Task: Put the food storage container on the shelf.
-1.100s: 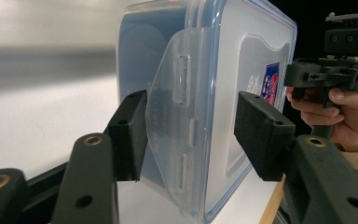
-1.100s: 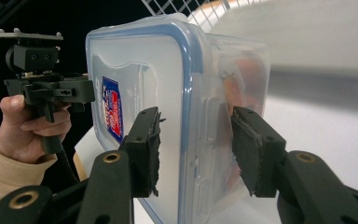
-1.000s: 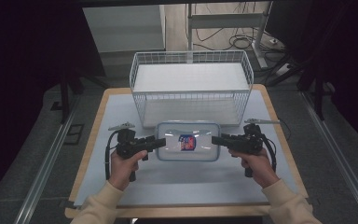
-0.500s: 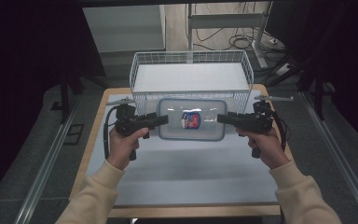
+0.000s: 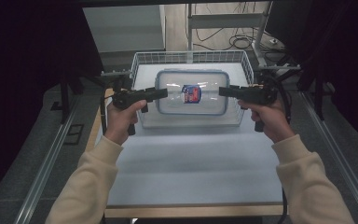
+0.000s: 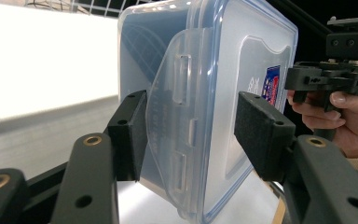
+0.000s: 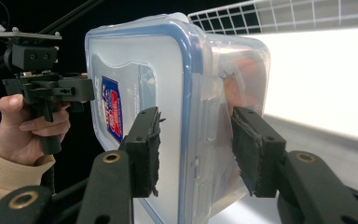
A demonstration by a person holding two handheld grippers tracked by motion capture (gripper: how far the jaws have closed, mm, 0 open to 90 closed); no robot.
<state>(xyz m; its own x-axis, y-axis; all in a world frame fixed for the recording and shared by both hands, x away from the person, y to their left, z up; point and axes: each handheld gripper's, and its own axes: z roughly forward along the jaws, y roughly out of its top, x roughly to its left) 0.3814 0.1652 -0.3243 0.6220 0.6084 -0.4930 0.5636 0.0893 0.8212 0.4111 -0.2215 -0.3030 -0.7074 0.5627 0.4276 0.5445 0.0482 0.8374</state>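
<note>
While each gripper (image 5: 161, 93) (image 5: 224, 91) clamps the plastic box (image 5: 192, 92), dark room surrounds the white table (image 5: 191, 163).

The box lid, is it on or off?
On. The lid covers the box, and a side flap is folded down over its end.

Left hand-held gripper (image 5: 161, 94) and right hand-held gripper (image 5: 223, 91) face inward, jaws clamped.

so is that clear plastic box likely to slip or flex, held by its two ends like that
The box probably stays stiff: its walls look straight with both grippers clamped on the ends. The left gripper pinches a thin latch flap, which may flex. The smooth plastic could slip. It looks light, nearly empty.
</note>
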